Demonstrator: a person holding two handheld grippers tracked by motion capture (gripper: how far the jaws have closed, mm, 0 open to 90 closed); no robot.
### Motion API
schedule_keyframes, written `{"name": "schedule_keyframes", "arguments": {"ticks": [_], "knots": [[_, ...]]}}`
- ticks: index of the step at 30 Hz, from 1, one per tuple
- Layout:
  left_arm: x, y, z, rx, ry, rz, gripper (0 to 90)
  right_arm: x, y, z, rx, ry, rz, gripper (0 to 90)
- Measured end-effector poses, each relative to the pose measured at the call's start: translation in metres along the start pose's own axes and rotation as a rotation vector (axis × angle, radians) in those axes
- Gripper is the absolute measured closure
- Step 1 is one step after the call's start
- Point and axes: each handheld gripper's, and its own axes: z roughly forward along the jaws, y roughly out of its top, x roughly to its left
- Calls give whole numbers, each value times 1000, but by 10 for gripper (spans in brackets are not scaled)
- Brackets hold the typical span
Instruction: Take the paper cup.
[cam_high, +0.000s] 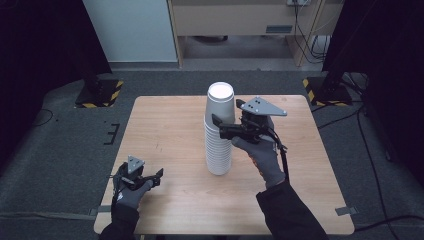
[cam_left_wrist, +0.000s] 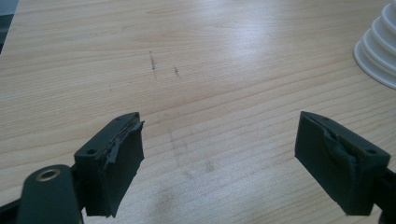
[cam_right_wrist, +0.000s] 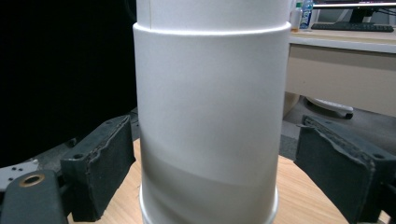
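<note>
a single tall stack of white paper cups (cam_high: 219, 131) stands near the middle of the wooden table (cam_high: 165, 130), slightly right of centre in the high view. the cups are plain matte white and nested upside down, flat bottoms up and rims down, so the long axis of the stack runs straight up from the tabletop; the lower part shows as a run of closely packed rims, too many and too fine to count, while the topmost cup (cam_right_wrist: 210, 116) sticks up well above the rest with its smooth wall bare. the right gripper (cam_high: 223, 126) is held level at that upper cup, its jaws spread apart with the cup between them; in the right gripper view a gap shows on each side between pad and cup wall, so it is open around the cup and not yet clamping it. the left gripper (cam_high: 159, 176) rests low at the table's near left corner, well apart from the stack, its two jaws wide apart over bare wood and holding nothing. two grippers, one stack.
</note>
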Motion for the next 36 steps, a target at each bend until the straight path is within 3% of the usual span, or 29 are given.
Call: {"name": "schedule_keyframes", "arguments": {"ticks": [8,20,36], "knots": [[0,0,0,-1,0,-5,143,0,-3,15,7,2,27,109],[0,0,1,1,-1,-6,142,4,-9,31,29,-20,18,108],[0,0,1,1,-1,-6,142,6,-8,32,19,-23,6,134]]}}
